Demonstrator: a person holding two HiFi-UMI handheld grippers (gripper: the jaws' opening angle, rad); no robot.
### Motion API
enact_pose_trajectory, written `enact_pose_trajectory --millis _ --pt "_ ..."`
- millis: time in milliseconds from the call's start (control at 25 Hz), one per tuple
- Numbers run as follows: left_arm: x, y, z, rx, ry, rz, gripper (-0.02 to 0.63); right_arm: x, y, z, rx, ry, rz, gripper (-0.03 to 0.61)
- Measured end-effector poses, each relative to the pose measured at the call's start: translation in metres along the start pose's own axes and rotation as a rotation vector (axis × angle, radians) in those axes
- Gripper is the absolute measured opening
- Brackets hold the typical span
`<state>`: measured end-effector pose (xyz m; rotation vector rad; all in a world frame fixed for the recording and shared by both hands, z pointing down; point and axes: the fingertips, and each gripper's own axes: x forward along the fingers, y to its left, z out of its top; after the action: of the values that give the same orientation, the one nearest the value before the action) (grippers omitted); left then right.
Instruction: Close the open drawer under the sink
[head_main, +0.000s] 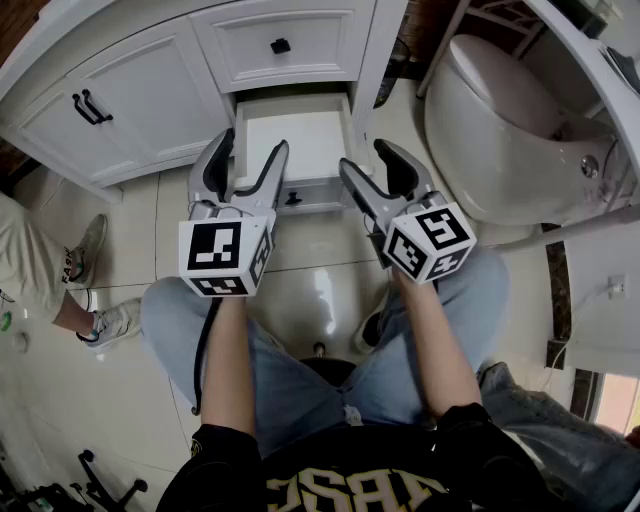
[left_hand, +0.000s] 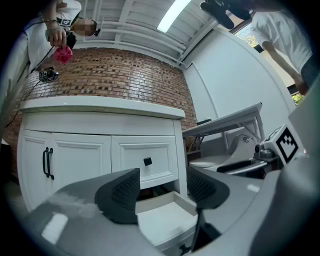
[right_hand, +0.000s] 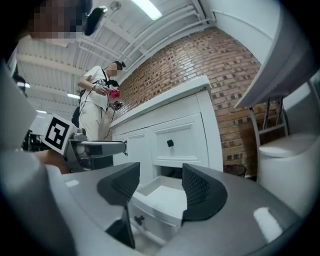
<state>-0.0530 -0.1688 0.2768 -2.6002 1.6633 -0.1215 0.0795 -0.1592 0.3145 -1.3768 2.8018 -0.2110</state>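
Observation:
The white drawer (head_main: 296, 135) under the sink stands pulled out of the vanity, empty inside, with a small black knob (head_main: 293, 198) on its front panel. My left gripper (head_main: 250, 152) hovers over the drawer's left front corner, open, with nothing between its fingers. My right gripper (head_main: 365, 160) hangs by the drawer's right front corner, also open and empty. In the left gripper view the drawer (left_hand: 167, 217) lies just below and beyond the left gripper (left_hand: 162, 192). Seen from the right gripper (right_hand: 157, 187), the drawer (right_hand: 160, 197) and its knob (right_hand: 138, 219) sit close ahead.
Above the open drawer is a shut drawer (head_main: 281, 45); cabinet doors with black handles (head_main: 90, 107) lie to its left. A white toilet (head_main: 500, 130) stands close on the right. A bystander's shoe (head_main: 112, 322) is on the tiled floor at left. My knees are below the grippers.

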Motion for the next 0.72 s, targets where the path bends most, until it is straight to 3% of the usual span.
enact_pose_trajectory --millis 240,440,720 --pt "0.015 0.001 -0.016 -0.009 0.043 -0.047 0.291 0.020 0.041 -0.048 0.140 0.102 0.161 0.259" --pt "0.029 0.006 -0.028 -0.034 0.064 -0.074 0.290 0.035 0.066 -0.087 0.143 0.199 0.230 0.235" --pt "0.046 0.008 -0.032 -0.072 0.065 -0.108 0.286 0.049 0.074 -0.158 0.256 0.334 0.215 0.133"
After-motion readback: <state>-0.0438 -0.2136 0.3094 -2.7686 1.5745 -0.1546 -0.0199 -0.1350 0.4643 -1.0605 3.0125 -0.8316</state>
